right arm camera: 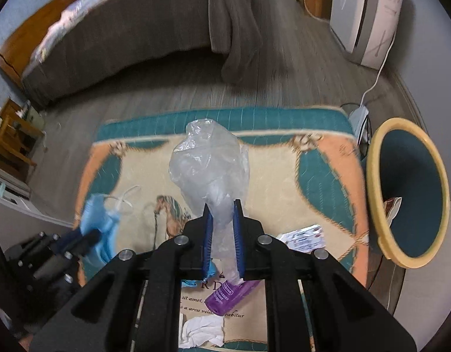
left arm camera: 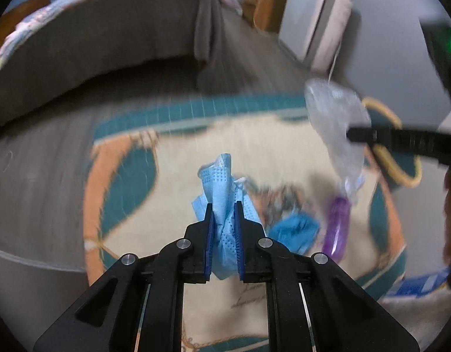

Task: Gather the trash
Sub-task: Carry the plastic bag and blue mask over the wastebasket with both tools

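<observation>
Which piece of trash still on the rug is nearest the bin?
The small printed packet, lying on the rug's right side closest to the yellow-rimmed bin. The purple bottle and white tissue lie further left.

Grey plank floor [right arm camera: 284, 82] under a teal, peach and cream rug [right arm camera: 284, 182]. A grey-skirted bed [right arm camera: 131, 38] stands behind it, a white appliance [right arm camera: 369, 14] against the pale wall [left arm camera: 395, 67], and wooden furniture [right arm camera: 14, 135] at far left.
</observation>
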